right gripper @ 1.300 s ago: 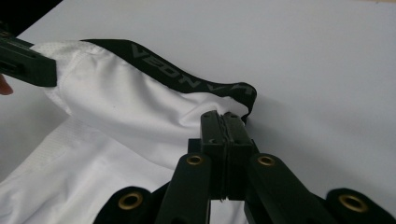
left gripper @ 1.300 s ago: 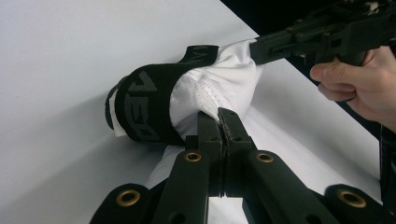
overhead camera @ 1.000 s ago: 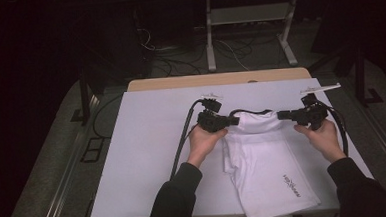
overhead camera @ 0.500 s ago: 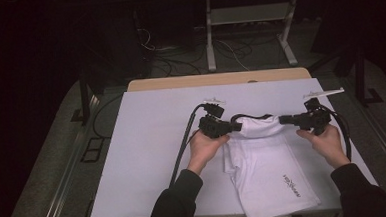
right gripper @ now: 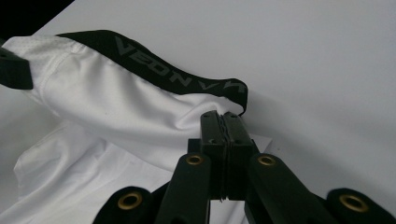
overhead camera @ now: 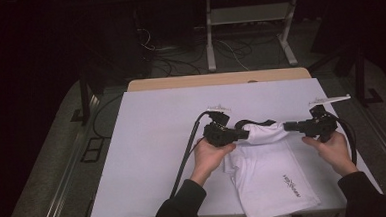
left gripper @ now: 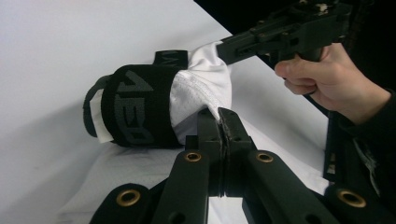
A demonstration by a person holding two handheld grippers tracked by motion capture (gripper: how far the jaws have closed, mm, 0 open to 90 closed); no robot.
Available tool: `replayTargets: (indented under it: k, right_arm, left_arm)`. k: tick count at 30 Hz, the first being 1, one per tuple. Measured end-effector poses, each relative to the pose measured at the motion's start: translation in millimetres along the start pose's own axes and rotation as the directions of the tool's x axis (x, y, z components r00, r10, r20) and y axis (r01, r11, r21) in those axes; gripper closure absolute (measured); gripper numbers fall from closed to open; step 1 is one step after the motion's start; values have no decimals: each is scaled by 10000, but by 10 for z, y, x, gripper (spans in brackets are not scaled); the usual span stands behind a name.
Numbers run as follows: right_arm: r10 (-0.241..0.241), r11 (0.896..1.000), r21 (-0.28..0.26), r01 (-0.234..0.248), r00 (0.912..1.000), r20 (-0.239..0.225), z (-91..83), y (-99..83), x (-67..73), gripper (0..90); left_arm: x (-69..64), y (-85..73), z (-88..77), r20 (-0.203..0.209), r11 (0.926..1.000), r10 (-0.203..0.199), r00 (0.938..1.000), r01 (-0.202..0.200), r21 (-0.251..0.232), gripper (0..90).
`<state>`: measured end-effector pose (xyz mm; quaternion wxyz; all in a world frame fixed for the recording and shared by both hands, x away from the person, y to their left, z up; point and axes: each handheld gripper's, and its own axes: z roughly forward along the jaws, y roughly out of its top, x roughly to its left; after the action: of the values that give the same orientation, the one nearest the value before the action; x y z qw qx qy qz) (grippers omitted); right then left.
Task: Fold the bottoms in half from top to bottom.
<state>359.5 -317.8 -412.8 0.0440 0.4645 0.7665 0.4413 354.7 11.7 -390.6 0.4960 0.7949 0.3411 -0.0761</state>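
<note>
A pair of white shorts (overhead camera: 270,179) with a black lettered waistband (overhead camera: 254,124) lies on the white table cover, legs toward the near edge. My left gripper (overhead camera: 243,134) is shut on the white cloth at the left end of the waist. My right gripper (overhead camera: 287,127) is shut on its right end. The waist hangs raised and bunched between them. In the left gripper view the jaws (left gripper: 221,116) pinch white fabric beside the folded waistband (left gripper: 135,107), with the right gripper (left gripper: 223,47) gripping farther off. In the right gripper view the jaws (right gripper: 223,116) pinch cloth under the waistband (right gripper: 163,70).
The white cover (overhead camera: 158,155) spreads wide to the left of the shorts. A wooden table edge (overhead camera: 219,79) shows at the far side. Beyond it, a metal stand (overhead camera: 247,35) and loose cables sit on the dark floor. Black cables trail from both grippers.
Both grippers have drawn a little toward the near edge and rightward, carrying the waist of the shorts with them. Both stay shut on the cloth.
</note>
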Motion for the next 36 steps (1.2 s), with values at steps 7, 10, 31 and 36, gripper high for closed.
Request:
replayTargets:
  k: [7,10,31,36]
  right_arm:
    - [18,10000,-37,-18,9999,-104,-49,-59,13,877]
    - [-63,10000,-7,63,9998,-163,-66,-77,31,877]
    - [-288,9996,-11,288,9979,-587,-213,-225,155,877]
    - [-253,9997,-3,253,9973,-693,-240,-262,163,877]
  left_arm:
    - [-91,-74,9,255,10000,75,9996,-76,15,873]
    - [-112,-107,-6,313,10000,56,9995,-55,-26,873]
    - [-237,-376,-57,1197,9991,-67,9928,116,-399,873]
    - [-282,-439,-27,1392,9991,-46,9903,103,-407,873]
